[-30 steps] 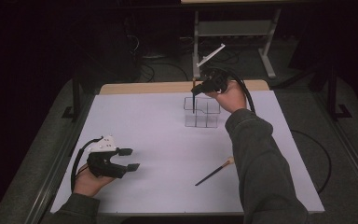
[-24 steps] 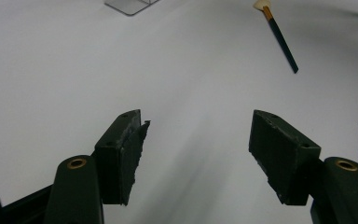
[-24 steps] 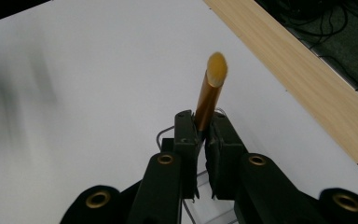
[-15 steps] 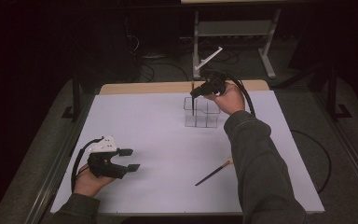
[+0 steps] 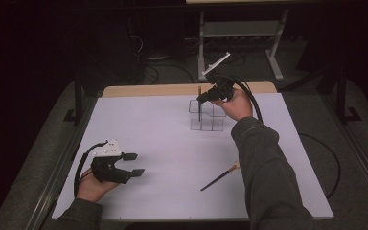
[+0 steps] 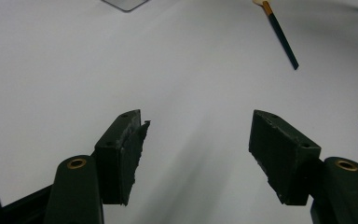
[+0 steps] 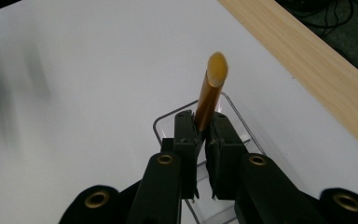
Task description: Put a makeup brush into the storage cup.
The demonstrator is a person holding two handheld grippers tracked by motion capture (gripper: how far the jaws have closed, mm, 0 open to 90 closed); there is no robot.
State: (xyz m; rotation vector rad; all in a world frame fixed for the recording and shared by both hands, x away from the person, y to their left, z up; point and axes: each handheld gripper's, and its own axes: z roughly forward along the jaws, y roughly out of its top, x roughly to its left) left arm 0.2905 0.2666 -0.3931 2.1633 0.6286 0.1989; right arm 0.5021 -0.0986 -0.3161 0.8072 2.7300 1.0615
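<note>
The brush (image 7: 209, 95) stands almost upright, bristle tip up and handle end down inside the clear organizer (image 5: 206, 116) at the far side of the white table (image 5: 163, 129). The right gripper (image 7: 203, 133) is clamped on its gold ferrule, the right forearm stretched forward over the table. Its lower handle is hidden behind the jaws. A second brush (image 5: 219, 176) lies flat nearer the person, slanted. The left gripper (image 5: 133, 164) rests low at the near left, jaws apart around nothing.

We wear dark grey-green sleeves (image 5: 268, 163); our left gripper (image 6: 200, 158) and right gripper (image 7: 204, 140) have black jaws, brass-ringed screws behind them, black cables trailing.
</note>
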